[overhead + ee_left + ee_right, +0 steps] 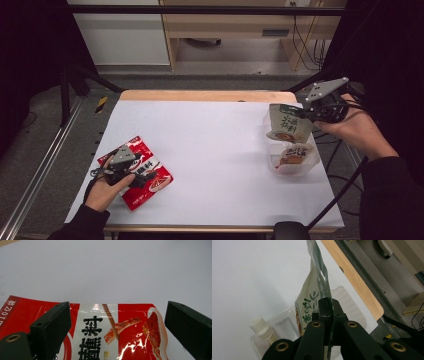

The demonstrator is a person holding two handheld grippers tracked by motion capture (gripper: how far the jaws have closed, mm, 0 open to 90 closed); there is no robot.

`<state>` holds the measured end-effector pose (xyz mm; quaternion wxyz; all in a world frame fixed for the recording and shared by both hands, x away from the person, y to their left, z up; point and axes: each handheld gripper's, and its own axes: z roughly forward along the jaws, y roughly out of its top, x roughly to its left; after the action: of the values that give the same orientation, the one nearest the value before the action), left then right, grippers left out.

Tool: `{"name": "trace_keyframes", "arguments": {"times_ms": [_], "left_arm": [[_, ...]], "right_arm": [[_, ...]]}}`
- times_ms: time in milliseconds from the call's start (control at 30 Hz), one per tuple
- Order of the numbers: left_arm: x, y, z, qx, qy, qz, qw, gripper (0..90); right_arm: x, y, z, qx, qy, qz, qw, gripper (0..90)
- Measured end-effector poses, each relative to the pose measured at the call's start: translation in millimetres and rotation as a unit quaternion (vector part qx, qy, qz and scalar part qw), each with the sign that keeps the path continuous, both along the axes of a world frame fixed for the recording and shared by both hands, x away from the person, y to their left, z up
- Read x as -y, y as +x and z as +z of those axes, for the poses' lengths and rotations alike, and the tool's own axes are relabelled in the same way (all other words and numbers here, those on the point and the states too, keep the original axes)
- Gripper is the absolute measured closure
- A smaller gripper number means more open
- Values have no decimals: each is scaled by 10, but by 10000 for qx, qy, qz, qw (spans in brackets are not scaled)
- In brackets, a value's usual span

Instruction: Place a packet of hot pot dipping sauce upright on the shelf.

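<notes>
A red seasoning packet (150, 182) lies flat near the table's front left corner. My left gripper (131, 170) rests low over it, jaws open, and the packet (130, 327) shows between the two black fingers (52, 325). At the right edge, my right gripper (304, 113) is shut on the top edge of a green-and-white packet (287, 125), which hangs upright in the air. In the right gripper view the jaws of my right gripper (328, 305) pinch that packet (310, 307) by its thin edge. Below it stands a clear plastic container (310, 167).
In the clear container (287, 320) lies a pouch with a white screw cap (259, 326), seen from above as a red-and-white pouch (295, 154). The white table cover (215, 150) ends at a wooden far edge (210, 95). Cables trail off the right side.
</notes>
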<state>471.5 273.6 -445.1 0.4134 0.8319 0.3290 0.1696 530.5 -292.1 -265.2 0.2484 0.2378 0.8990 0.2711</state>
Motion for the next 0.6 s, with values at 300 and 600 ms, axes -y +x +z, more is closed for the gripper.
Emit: {"name": "trace_keyframes", "arguments": {"times_ms": [300, 600], "left_arm": [[20, 1, -14, -18, 86, -63, 9999, 68], [48, -6, -23, 0, 201, -93, 9998, 67]], "right_arm": [[76, -66, -22, -9, 88, 64, 9999, 900], [141, -119, -32, 2, 131, 75, 9999, 900]]}}
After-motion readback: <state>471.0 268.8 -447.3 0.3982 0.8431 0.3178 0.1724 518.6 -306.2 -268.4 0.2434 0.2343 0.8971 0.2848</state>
